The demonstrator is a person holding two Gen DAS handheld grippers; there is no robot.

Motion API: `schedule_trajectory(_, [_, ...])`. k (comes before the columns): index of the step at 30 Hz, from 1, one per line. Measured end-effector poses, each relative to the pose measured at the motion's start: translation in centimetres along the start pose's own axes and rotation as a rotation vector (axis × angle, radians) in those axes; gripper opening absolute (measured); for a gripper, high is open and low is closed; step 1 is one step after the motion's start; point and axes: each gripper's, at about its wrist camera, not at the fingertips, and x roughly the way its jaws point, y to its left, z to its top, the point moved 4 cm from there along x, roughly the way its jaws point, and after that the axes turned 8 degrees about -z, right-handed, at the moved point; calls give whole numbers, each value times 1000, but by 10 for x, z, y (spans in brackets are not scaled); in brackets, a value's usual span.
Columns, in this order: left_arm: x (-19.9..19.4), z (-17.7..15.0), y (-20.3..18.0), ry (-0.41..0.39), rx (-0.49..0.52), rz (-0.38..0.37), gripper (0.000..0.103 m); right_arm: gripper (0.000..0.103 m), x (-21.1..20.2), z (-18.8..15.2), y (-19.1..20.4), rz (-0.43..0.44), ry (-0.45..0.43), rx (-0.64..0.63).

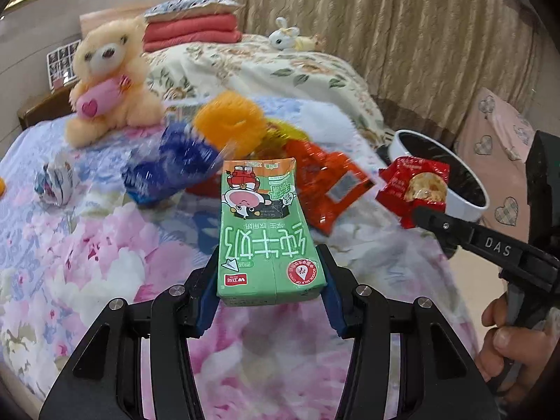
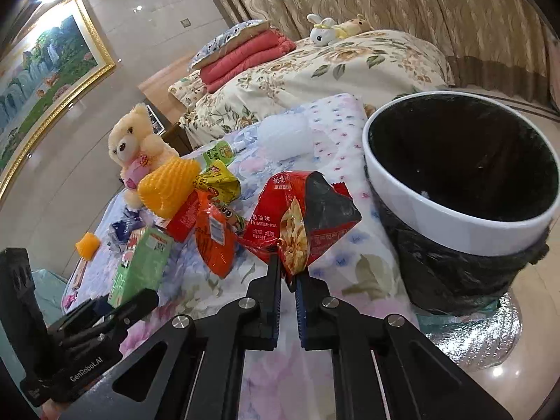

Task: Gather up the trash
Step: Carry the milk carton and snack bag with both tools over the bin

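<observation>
Left tool [image 1: 271, 280]: blue pads clamped on the sides of a green milk carton [image 1: 264, 231], gripping it near its bottom end. The carton is held clear above the floral bedspread [image 1: 87, 245] and points away from the camera, its printing upside down in the left wrist view. In the right wrist view the same carton shows at lower left, blurred.

Right tool [image 2: 288, 274]: jaws closed tight on the lower edge of a red snack wrapper [image 2: 297, 224]. The wrapper is crumpled, opened at the top with a dark inner lining showing, and hangs just above the bedspread, beside the bin. In the left wrist view a hand [image 1: 507, 343] grips this tool's handle at the right edge.

Bin [image 2: 455, 231]: white rim, black liner, standing on the floor against the edge of the bed, just right of the red wrapper. Its inside is dark.

Litter on the bed beyond both tools: an orange-red packet [image 2: 213, 241], a yellow-green wrapper [image 2: 218, 183], orange foam netting [image 2: 166, 189], a blue crumpled wrapper [image 1: 168, 168], a small crumpled paper piece [image 1: 54, 182].

A teddy bear [image 1: 108, 77] sits at the far left of the bed.
</observation>
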Motion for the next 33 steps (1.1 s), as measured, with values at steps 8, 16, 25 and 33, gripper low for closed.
schedule_trajectory(8, [-3,7,-28,-15,63,-41,49,7,-24,4,-8,-1,-36,3])
schedule_trajectory(16, [8,14,-52,1,104,-84,49,7,-41,13,-30,-31,-67,28])
schedule_trajectory(25, [23,27,-86,21,153,-138,49,7,-51,23,-57,-65,-92,66])
schedule_trajectory(33, [43,40,-114,44,197,-174,49,7,-54,31,-85,-94,-97,110])
